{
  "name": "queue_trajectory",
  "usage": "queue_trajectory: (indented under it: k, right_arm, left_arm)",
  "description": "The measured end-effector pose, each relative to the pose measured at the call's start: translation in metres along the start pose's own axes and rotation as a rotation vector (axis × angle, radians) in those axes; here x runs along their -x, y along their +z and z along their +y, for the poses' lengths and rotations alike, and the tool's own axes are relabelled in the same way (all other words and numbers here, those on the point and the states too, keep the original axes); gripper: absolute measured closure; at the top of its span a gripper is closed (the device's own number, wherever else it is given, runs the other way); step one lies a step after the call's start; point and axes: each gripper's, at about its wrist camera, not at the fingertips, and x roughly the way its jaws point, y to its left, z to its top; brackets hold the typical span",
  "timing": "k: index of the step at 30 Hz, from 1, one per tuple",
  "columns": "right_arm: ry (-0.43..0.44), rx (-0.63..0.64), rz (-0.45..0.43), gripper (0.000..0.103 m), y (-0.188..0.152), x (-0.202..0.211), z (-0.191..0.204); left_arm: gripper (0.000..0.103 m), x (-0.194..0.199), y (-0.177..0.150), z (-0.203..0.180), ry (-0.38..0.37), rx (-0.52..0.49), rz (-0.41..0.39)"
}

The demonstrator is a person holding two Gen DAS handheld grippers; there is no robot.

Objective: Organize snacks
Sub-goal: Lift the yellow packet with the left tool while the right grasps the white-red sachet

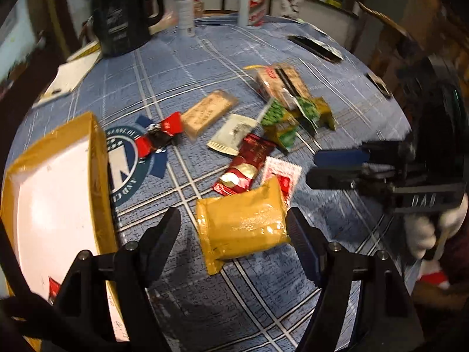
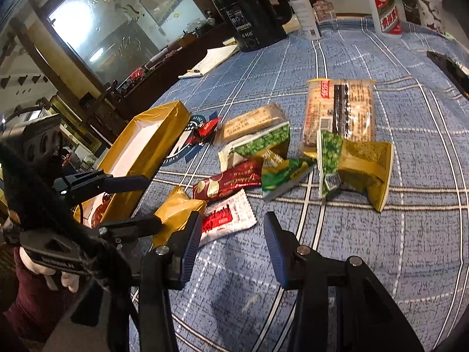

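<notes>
L gripper (image 1: 233, 228) spread wide over gold pack (image 1: 241, 226), pads either side, not pinching, R gripper (image 2: 233, 240) part-spread, empty, over cloth (image 2: 366, 249) by white sachet (image 2: 227, 220), other snacks scattered mid-table, gold box (image 1: 98, 158) at left w/ one red item inside.

- Both views are warm and fairly dim, the room behind falling into near black at the corners.
- A bright pale window (image 2: 117, 29) glares in the right wrist view.
- Glare spots sit on the shiny gold packet (image 1: 243, 223) and the gold box (image 1: 96, 158).
- Soft shadows lie under each gripper on the blue checked surface (image 2: 381, 234).
- The fisheye bends the cloth's lines into curves near the edges.
- Motion blur smears the left wrist view, most around the green packets (image 1: 281, 117).
</notes>
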Motion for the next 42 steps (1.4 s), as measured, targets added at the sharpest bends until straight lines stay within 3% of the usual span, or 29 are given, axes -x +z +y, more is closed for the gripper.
queue_trajectory:
  k: [6,11,16,22,25,28,32,42]
  right_arm:
    - [0.035,-0.038,0.014,0.059,0.001,-0.005,0.004]
    - [0.035,-0.046,0.010,0.058,0.003,-0.005,0.005]
    - [0.025,-0.054,0.015,0.058,0.004,-0.009,0.005]
    - [0.012,-0.084,-0.006,0.058,-0.003,0.004,0.003]
    - [0.008,-0.083,-0.002,0.058,-0.008,0.007,0.006]
    - [-0.006,-0.074,0.009,0.058,-0.012,0.006,0.013]
    - [-0.046,-0.080,0.020,0.058,-0.012,0.000,0.019]
    - [-0.249,-0.008,0.041,0.058,-0.007,-0.036,0.050]
  left_arm:
    - [0.028,-0.026,0.010,-0.019,0.024,-0.190,0.039]
    - [0.031,-0.032,0.000,-0.025,0.040,-0.219,0.080]
    - [0.039,-0.017,-0.006,-0.031,-0.039,-0.192,0.071]
    - [0.036,-0.015,-0.008,-0.039,0.023,-0.196,0.023]
    - [0.038,-0.027,-0.013,-0.051,0.120,-0.251,0.027]
    - [0.054,-0.019,-0.015,-0.050,0.107,-0.223,0.010]
    - [0.056,-0.007,-0.024,-0.041,0.077,-0.127,-0.019]
    - [0.057,0.039,-0.062,-0.024,0.055,0.049,-0.123]
